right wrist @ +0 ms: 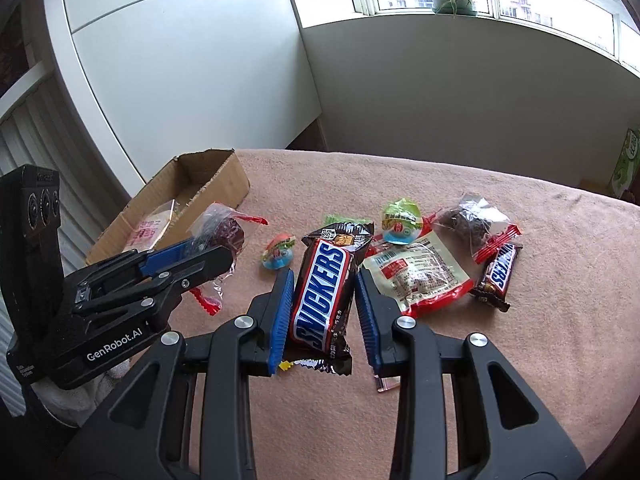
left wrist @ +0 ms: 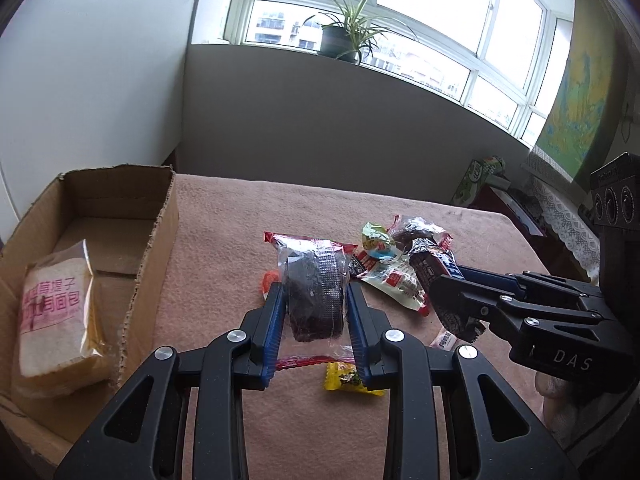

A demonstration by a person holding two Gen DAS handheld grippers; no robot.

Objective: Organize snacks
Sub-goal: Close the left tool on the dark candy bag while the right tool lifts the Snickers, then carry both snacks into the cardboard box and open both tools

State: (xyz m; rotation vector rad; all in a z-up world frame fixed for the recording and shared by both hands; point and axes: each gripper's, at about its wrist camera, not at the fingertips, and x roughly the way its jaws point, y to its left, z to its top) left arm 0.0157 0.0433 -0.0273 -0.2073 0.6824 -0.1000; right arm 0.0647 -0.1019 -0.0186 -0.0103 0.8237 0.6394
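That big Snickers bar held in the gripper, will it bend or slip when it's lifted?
The Snickers bar probably stays fairly stiff: it spans the right gripper without sagging. Its glossy wrapper may be slippery, though ribbed blue pads press both sides. The crimped ends look floppy.

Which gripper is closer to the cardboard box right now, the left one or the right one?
Left. The left gripper, shut on a dark cake packet, is just beside the cardboard box. The right gripper, shut on a Snickers bar, sits farther off, amid the snack pile.

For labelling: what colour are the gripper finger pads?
Blue, ribbed pads on black fingers; clearest in the right wrist view.
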